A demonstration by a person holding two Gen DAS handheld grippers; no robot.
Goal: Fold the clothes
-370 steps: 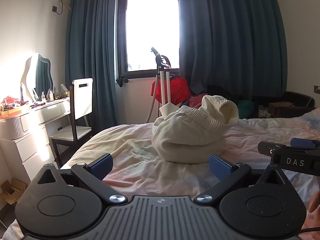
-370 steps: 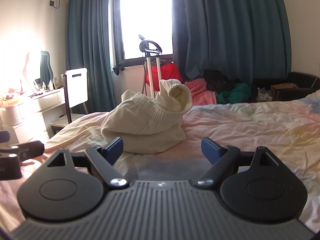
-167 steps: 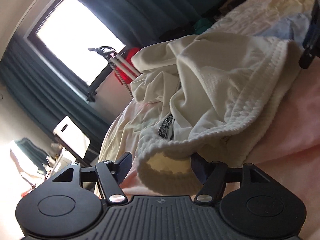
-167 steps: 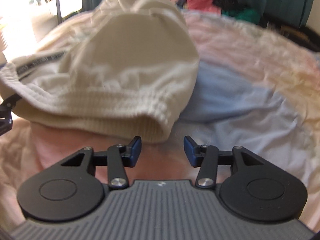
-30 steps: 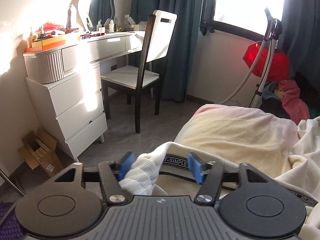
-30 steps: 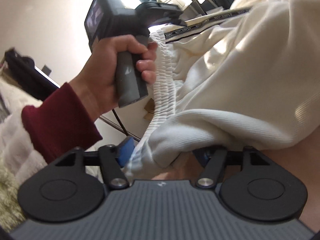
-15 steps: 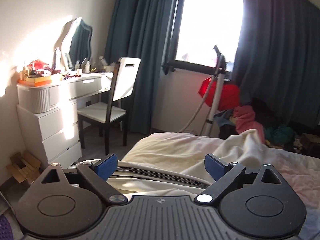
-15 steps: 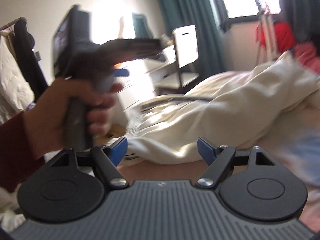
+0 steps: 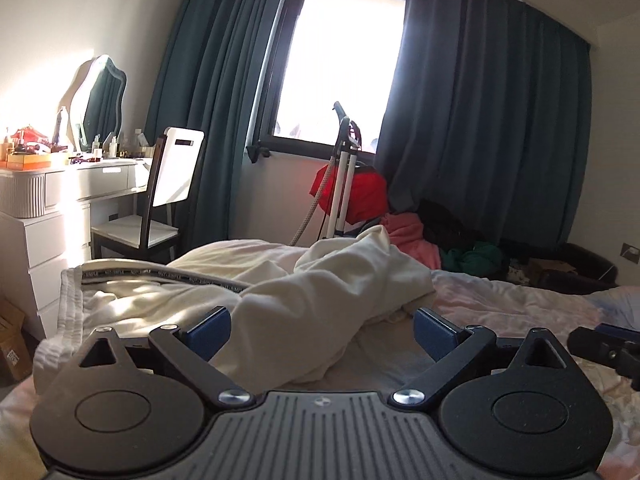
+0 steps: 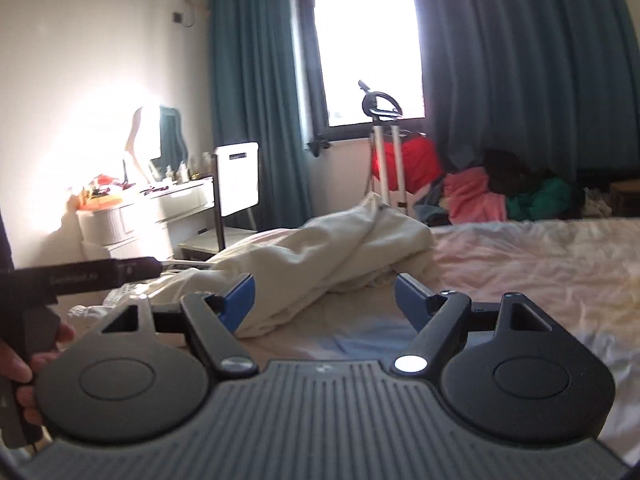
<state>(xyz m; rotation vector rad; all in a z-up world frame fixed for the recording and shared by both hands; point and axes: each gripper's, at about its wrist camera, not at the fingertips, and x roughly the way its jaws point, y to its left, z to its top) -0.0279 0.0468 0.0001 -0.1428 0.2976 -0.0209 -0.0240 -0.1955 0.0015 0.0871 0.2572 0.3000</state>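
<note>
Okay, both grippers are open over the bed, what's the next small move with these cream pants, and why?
Probably bring the left gripper down to the ribbed waistband and pinch it. The cream pants lie bunched and twisted on the bed, neither gripper holds them, and the right gripper hangs open nearby to take another part.

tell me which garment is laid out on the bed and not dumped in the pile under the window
The cream trousers with the lettered waistband, lying on the bed ahead of both open grippers. The pink, green and black clothes sit heaped beyond the bed.
</note>
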